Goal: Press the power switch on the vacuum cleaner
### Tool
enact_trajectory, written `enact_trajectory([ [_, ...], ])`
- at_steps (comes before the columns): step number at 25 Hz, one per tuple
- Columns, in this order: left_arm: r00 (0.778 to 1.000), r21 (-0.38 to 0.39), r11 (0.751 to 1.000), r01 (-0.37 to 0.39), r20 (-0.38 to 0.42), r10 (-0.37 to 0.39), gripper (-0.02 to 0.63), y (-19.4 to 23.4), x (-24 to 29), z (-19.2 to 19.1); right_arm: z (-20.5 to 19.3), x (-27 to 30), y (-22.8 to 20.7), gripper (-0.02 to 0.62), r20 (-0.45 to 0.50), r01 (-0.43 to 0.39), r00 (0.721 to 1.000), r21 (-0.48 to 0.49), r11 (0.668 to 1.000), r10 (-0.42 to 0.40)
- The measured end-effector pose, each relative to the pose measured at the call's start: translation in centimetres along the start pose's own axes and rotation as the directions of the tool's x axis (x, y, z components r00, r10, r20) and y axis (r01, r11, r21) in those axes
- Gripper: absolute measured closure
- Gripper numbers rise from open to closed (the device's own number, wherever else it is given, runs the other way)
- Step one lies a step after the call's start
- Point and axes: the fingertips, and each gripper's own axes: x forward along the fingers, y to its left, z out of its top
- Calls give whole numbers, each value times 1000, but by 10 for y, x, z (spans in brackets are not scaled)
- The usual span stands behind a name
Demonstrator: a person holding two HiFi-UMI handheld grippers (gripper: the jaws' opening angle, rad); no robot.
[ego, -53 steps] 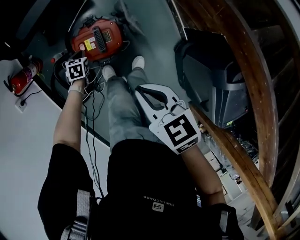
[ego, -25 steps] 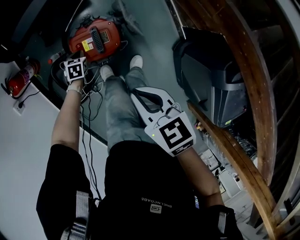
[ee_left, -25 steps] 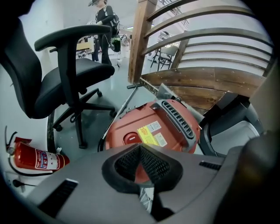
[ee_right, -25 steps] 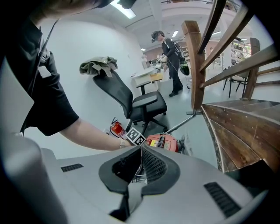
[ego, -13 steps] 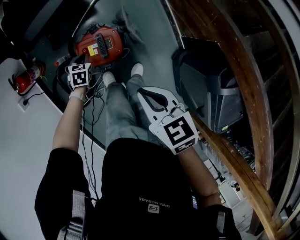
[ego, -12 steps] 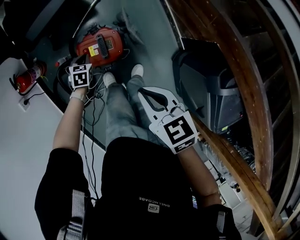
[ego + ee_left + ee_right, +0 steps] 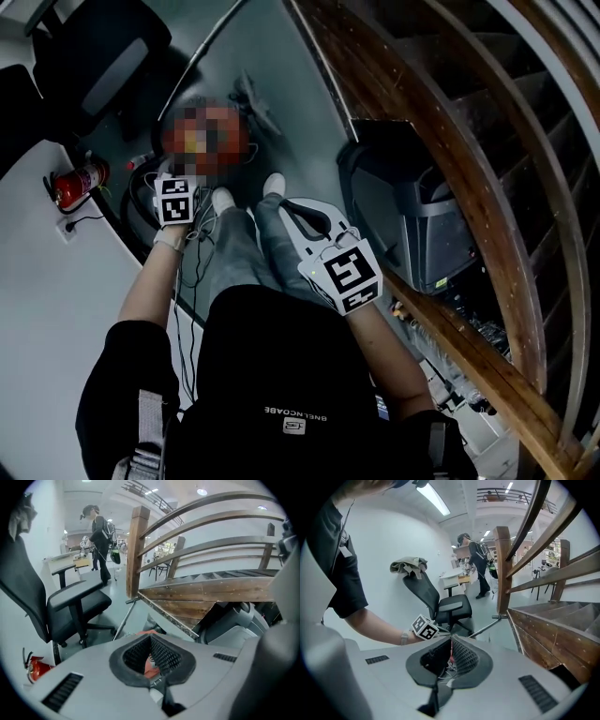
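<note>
The red vacuum cleaner (image 7: 208, 139) lies on the grey floor ahead of the person's feet, blurred over in the head view. In the left gripper view a red part of the vacuum cleaner (image 7: 151, 666) shows through the opening behind the jaws. My left gripper (image 7: 150, 638) is shut with nothing in it. Its marker cube (image 7: 175, 200) sits just near-left of the vacuum. My right gripper (image 7: 281, 203) hangs over the person's legs, shut and empty. From the right gripper (image 7: 451, 640) I see the left marker cube (image 7: 424, 627). The power switch is not visible.
A fire extinguisher (image 7: 80, 181) stands by the white wall at left. A black office chair (image 7: 103, 66) is beyond it. A dark grey machine (image 7: 412, 216) and a wooden stair railing (image 7: 441, 122) fill the right. Cables (image 7: 192, 248) trail on the floor. A metal wand (image 7: 211, 47) runs away from the vacuum.
The head view has tilted up, so the vacuum, both grippers and the legs sit lower in the picture. The left gripper stays close beside the vacuum; the right gripper stays over the legs.
</note>
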Motion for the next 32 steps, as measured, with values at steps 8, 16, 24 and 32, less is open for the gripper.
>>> enact_trajectory([
  [8,993,42,998,42,104,-46,591,-44,-73,68,23,-37,-10,569,87,28,996,4,1000,-29],
  [16,975,98,991,91,194,-109,591,-90,-155,114,41,-67,-5,568,155,18,988,-6,1000,-17],
  [24,954,150,986,72,279,-112,591,-121,-224,147,60,-86,3,569,236,-26,971,-31,999,33],
  [32,916,155,986,68,382,-123,591,-155,-283,181,87,-114,9,569,332,-69,939,-68,995,88],
])
